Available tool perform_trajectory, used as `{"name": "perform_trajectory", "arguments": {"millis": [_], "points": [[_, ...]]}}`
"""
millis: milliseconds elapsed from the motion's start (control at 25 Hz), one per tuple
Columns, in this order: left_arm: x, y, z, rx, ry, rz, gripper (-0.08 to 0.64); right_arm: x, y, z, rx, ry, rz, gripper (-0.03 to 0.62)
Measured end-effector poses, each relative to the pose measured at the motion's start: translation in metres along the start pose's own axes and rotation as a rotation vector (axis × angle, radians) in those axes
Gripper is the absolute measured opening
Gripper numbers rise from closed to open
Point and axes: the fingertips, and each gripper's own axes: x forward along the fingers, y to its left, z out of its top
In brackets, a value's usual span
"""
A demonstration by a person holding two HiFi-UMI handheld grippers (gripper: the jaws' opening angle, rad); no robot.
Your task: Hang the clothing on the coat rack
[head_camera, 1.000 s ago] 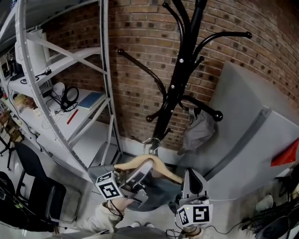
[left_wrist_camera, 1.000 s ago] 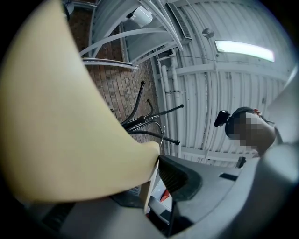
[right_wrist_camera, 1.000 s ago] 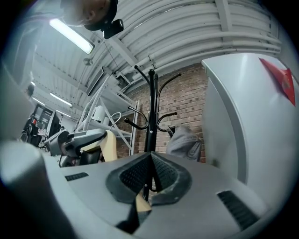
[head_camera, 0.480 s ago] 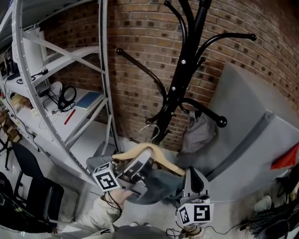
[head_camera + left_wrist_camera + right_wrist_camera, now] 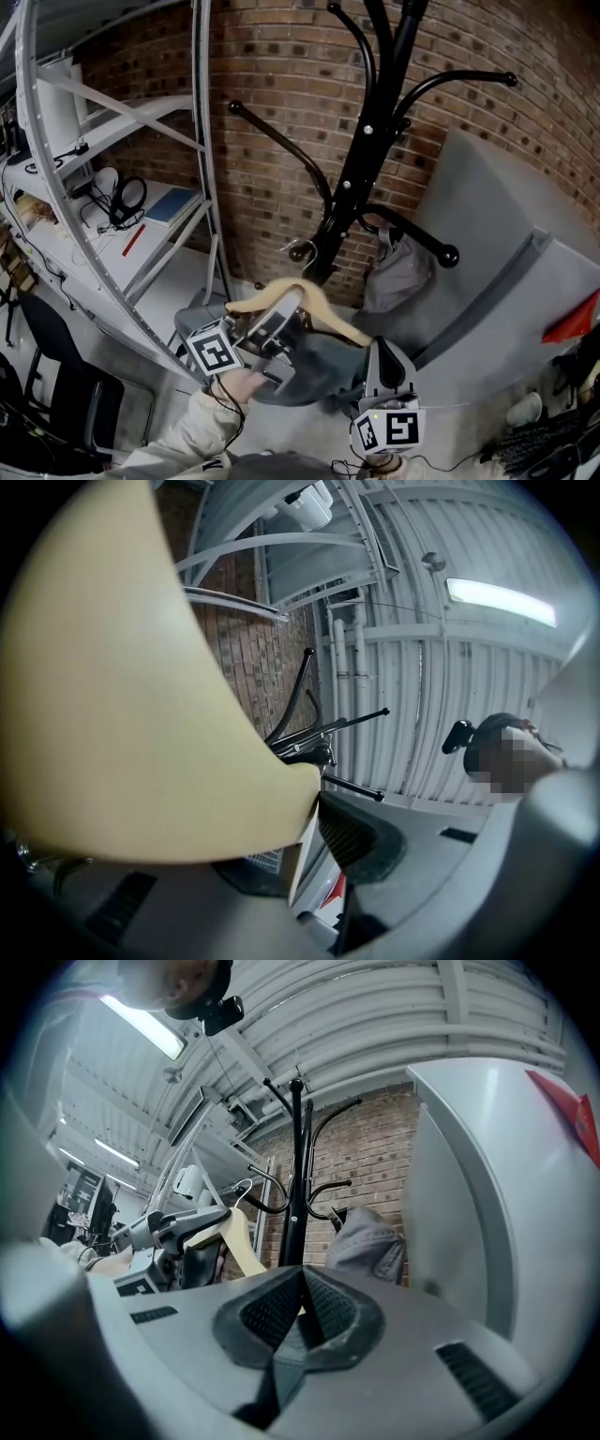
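Note:
A black coat rack (image 5: 361, 159) stands against the brick wall, its pegs curving outward. My left gripper (image 5: 292, 307) is shut on the middle of a wooden hanger (image 5: 328, 321), whose metal hook (image 5: 302, 249) sits just left of the rack's pole, free of any peg. Dark grey clothing (image 5: 314, 370) drapes from the hanger. In the left gripper view the hanger (image 5: 112, 696) fills the left side, with the rack (image 5: 300, 705) beyond. My right gripper (image 5: 380, 350) is beside the clothing, jaws shut with nothing seen between them (image 5: 302, 1312). A lighter grey garment (image 5: 398, 267) hangs on a low peg.
A white metal shelving frame (image 5: 202, 141) stands at the left, with headphones (image 5: 127, 197) and a blue book (image 5: 172, 206) on a shelf. A large grey cabinet (image 5: 497, 244) leans at the right. A black chair (image 5: 66, 375) is at the lower left.
My left gripper has lifted the hanger and clothing, so the hook now sits higher beside the rack's pole. My right gripper has hardly shifted.

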Motion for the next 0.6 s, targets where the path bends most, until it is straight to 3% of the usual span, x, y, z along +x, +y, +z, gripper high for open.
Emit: {"name": "perform_trajectory", "arguments": {"millis": [600], "points": [[0.003,0.040,-0.010,-0.054,0.015,0.004,0.101,0.014,-0.006,-0.017,0.011,0.036,-0.026,0.021]]}}
